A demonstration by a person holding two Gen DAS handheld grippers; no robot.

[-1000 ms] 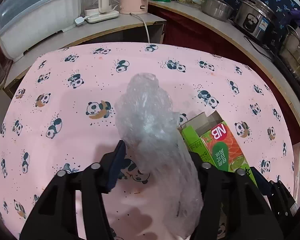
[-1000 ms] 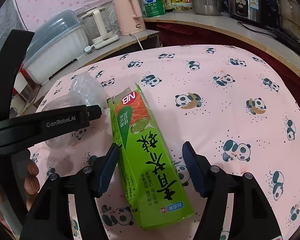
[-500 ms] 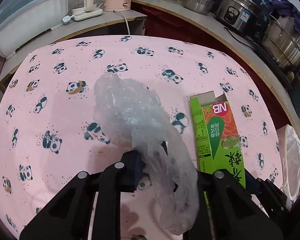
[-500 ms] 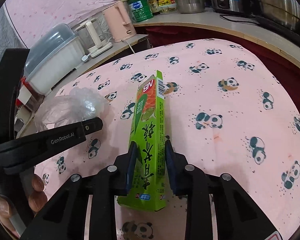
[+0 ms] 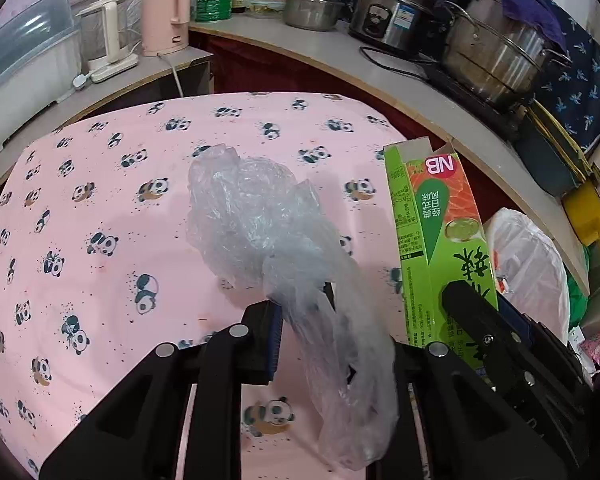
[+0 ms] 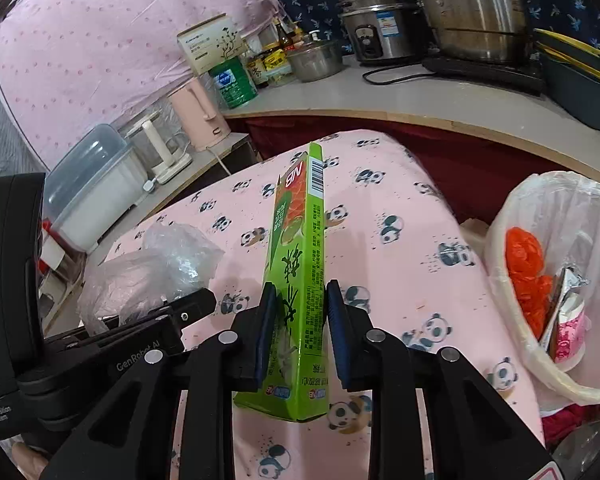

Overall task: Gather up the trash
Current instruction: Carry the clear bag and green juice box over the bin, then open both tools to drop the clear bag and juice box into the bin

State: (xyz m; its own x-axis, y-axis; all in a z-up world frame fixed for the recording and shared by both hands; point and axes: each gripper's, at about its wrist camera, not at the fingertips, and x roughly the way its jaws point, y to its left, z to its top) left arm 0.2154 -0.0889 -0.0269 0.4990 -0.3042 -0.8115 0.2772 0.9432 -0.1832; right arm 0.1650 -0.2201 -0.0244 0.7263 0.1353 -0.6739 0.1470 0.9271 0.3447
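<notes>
While gripping one piece of trash in each claw, holds both above the table. Judged as the haul step, with pick-up done and the drop not yet made.

Pinches the bag with the left gripper, pads closed tight on its crumpled neck. Leaves the bulk puffed out ahead and a loose tail drooping below. Clamps the box with the right gripper, pads pressed flat on both broad faces near the lower end, long axis pointing away, open flap at the far tip. Appears clear of the cloth in both cases, though hard to swear to for the bag's tail through the fisheye bend.

Finds the bin at the right, just beside the table edge, lined in white, mouth open. Already holds an orange lump and a wrapper.

Calls next for a swing to the right, past the table edge, to bring each piece over the mouth before any release. Needs the box tipped end-down, being long against the rim and likely to catch or bridge it if dropped flat. Needs the bag let go low and well inside, being light and apt to drift or cling to a pad. Asks for one claw at a time at the mouth, given little room over the rim.
</notes>
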